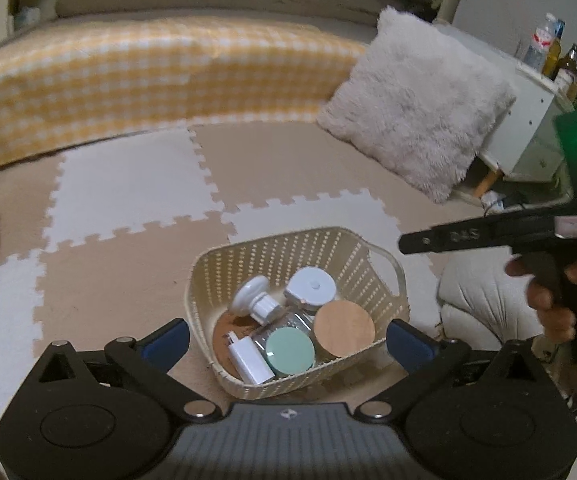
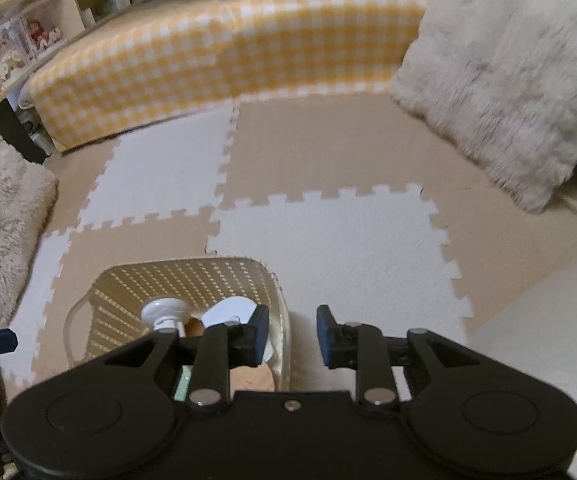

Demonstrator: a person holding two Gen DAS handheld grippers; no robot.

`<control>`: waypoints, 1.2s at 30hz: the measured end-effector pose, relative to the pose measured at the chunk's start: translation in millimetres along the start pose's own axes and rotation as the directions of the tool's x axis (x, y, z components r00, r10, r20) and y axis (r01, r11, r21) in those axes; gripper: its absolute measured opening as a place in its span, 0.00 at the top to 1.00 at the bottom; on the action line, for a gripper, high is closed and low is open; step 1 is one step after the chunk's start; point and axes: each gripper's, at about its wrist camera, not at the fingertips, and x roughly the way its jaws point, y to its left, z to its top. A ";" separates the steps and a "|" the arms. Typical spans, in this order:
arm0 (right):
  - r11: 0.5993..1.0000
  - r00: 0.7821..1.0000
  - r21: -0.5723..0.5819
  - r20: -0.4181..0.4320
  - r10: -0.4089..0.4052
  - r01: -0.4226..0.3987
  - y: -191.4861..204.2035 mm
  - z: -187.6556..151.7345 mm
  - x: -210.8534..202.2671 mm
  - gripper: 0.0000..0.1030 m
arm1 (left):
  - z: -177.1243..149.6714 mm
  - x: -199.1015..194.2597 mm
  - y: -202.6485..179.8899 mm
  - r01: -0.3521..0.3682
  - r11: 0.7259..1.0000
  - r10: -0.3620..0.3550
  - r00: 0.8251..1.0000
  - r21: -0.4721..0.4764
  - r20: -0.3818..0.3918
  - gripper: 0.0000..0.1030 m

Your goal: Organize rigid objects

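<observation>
Foam floor tiles carry the cream basket [image 1: 372,280], already packed with jars and white pieces, directly below the left tongs [image 1: 288,338], spread wide and empty, and beside the right tongs [image 2: 292,334], partly open and empty, so both should lift straight clear without clipping its rim.

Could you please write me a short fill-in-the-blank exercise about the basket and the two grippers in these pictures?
1. The jars and small items lie inside a cream perforated ____.
2. The basket stands on a floor of interlocking foam ____.
3. Beside the jar with the wooden lid lies one whose lid is pale ____.
4. The left gripper holds ____ between its fingers.

Missing words: basket; mats; green; nothing
</observation>
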 end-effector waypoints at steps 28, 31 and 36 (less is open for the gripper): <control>0.994 0.923 -0.054 0.378 -0.068 0.096 32.1 -122.7 -136.7 0.00 | -68.6 -97.9 -10.0 -0.223 0.971 0.237 0.921 -0.082 0.309 0.00; 0.993 0.908 -0.042 0.410 -0.083 0.110 32.6 -130.8 -141.2 0.00 | -74.4 -101.1 -11.8 -0.231 0.970 0.244 0.918 -0.079 0.313 0.00; 0.988 0.876 -0.039 0.470 -0.111 0.146 34.6 -140.0 -145.3 0.00 | -83.3 -102.1 -13.8 -0.237 0.968 0.250 0.919 -0.081 0.305 0.00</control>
